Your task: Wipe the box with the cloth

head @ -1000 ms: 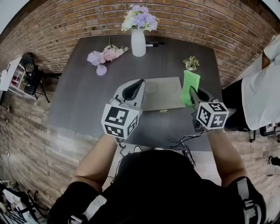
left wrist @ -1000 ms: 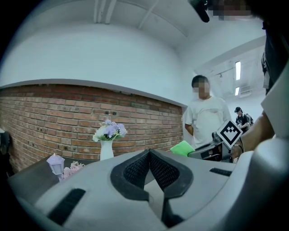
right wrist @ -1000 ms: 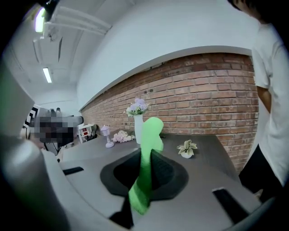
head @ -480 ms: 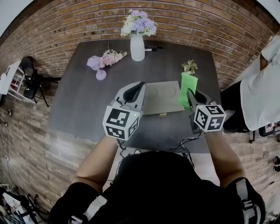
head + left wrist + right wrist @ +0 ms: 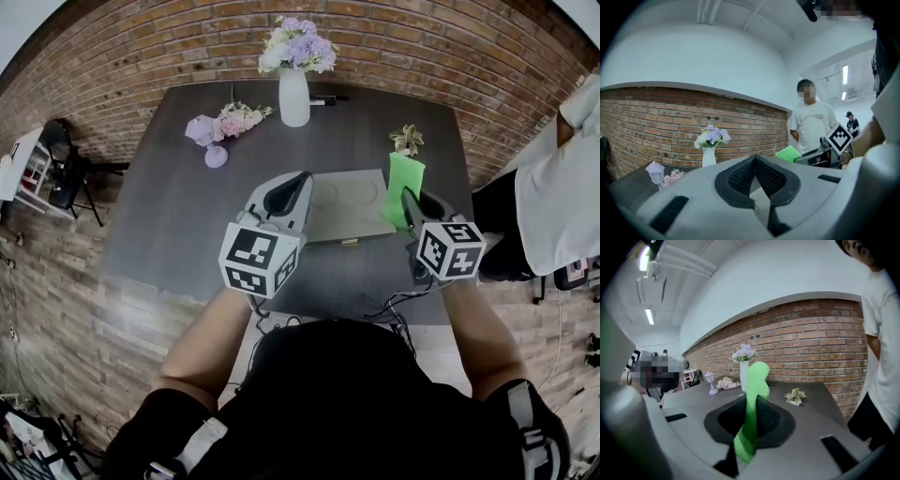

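The right hand-held gripper (image 5: 752, 404) is pinching the green cloth (image 5: 757, 376), whose free end stands up out of the jaws. In the head view the cloth (image 5: 406, 181) sits at the right edge of the box (image 5: 352, 206). The box is a flat grey case lying on the dark counter (image 5: 169, 206), with its long side running left to right in front of the person. The box therefore lies to the left of the right hand-held gripper and slightly beyond it.

The left hand-held gripper (image 5: 754, 159) has its jaws pressed together on nothing and hovers over the box's left end.

Whether the cloth touches the lid cannot be told, and wiping looks not yet begun. The right hand-held gripper holds the cloth and is nearest the lid. The coming move probably lowers the cloth and sweeps it leftward along the box's long side.
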`<state>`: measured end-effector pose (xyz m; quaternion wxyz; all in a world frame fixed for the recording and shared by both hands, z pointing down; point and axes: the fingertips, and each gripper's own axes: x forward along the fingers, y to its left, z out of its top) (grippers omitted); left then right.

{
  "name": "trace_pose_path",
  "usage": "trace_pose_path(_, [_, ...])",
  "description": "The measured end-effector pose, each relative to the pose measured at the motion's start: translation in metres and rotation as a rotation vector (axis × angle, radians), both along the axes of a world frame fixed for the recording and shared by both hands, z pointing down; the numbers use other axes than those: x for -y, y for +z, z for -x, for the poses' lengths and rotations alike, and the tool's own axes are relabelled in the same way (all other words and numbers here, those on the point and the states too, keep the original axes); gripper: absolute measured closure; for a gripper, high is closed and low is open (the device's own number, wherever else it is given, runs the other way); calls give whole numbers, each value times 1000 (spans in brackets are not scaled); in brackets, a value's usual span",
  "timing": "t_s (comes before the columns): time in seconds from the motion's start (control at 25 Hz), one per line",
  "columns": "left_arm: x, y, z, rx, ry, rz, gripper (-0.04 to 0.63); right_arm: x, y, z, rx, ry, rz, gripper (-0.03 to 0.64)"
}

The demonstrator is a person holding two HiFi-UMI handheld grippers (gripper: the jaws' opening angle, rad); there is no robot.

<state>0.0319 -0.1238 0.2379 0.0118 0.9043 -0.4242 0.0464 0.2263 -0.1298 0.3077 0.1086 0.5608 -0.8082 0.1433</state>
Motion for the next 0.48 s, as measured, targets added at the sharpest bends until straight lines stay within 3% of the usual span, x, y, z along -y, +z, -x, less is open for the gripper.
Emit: trace_pose_path(0.48, [1, 1, -2, 5, 13, 6, 586, -2, 0, -2, -8, 1, 8, 578])
